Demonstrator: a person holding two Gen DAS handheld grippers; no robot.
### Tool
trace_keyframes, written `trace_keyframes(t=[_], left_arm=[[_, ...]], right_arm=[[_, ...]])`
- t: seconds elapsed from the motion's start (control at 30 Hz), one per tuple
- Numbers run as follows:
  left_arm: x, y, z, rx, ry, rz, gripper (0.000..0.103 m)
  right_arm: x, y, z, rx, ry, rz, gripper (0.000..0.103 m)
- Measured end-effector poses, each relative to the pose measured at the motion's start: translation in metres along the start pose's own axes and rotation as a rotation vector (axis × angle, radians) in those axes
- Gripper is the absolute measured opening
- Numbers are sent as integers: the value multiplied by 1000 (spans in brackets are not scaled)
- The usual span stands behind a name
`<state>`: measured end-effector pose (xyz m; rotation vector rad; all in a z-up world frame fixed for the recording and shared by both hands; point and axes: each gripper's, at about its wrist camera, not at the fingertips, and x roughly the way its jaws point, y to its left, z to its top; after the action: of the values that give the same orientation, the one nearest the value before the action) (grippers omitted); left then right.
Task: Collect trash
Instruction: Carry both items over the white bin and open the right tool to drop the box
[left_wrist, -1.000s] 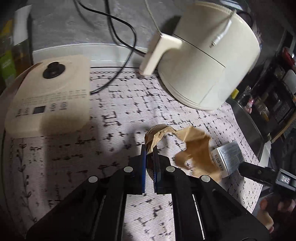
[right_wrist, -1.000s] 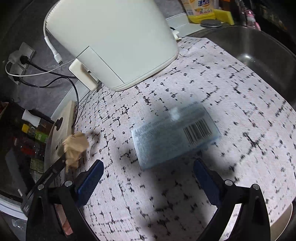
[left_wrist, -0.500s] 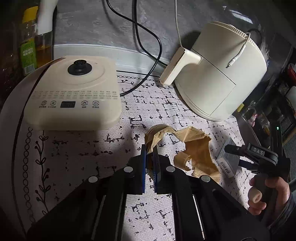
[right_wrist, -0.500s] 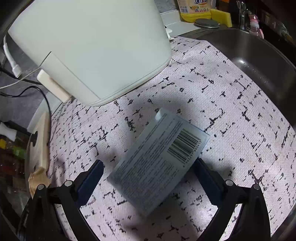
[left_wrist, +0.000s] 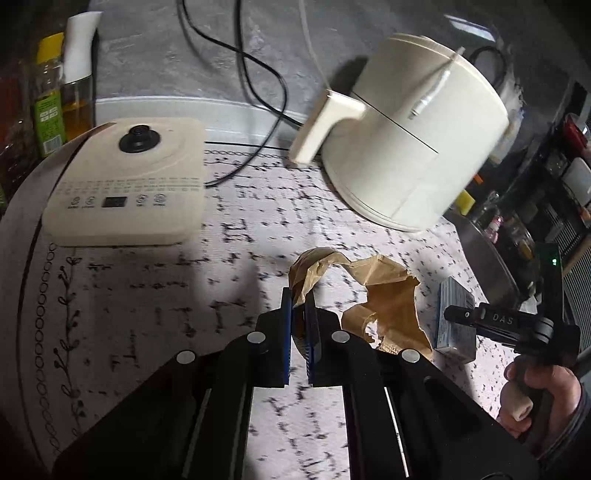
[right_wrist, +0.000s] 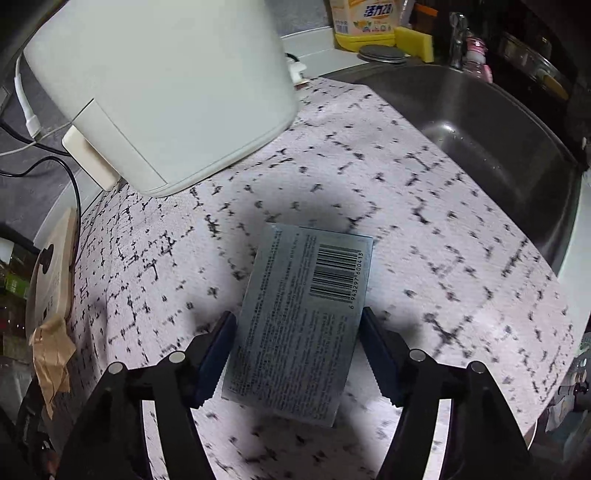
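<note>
The left gripper (left_wrist: 300, 317) is pinching the brown paper (left_wrist: 384, 295) clear of the counter (right_wrist: 461, 258). The right gripper (right_wrist: 297, 350) is straddling the grey box (right_wrist: 299, 321), jaws spread and apparently touching its sides, grip unconfirmed. The box is lying on the counter; no bin is showing.

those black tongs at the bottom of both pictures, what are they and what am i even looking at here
They are hand-held tongs, one in each of a person's hands, each with a fisheye camera looking along its two fingers. No robot is involved.

The left camera shows the left tongs shut on a crumpled brown paper. At its right edge you see the person's right hand holding the other tool.

The right camera shows the right tongs open, a finger on each side of a grey box with a barcode; whether they touch it is unclear.

All this is on a patterned countertop mat, with a cream air fryer, a flat cream appliance and a sink.
</note>
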<state>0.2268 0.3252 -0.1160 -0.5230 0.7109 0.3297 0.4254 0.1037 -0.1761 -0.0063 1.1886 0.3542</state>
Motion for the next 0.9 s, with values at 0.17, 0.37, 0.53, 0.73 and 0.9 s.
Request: trace_keyframes(t=[0.17,0.37,0.53,0.73,0.9], left_arm=[[5,-31,-11,29,18,-32,7],[-1,-80,-30,93,38,-84,7],[0,-127,-55,153,81,-145,7],[7,-186,-94,232,155,-222,7],[7,-239,-132,312,221,-294,7]], right_arm=[[-25,-31,-15,13,-29,23,66],[-60,-80,-38,68,-57,51,66],[-93,-130,-65,134,-83,52,66],[-126,-205,-108,225,-97,28,66],[-145,-276,-155,315,-85,-17,66]])
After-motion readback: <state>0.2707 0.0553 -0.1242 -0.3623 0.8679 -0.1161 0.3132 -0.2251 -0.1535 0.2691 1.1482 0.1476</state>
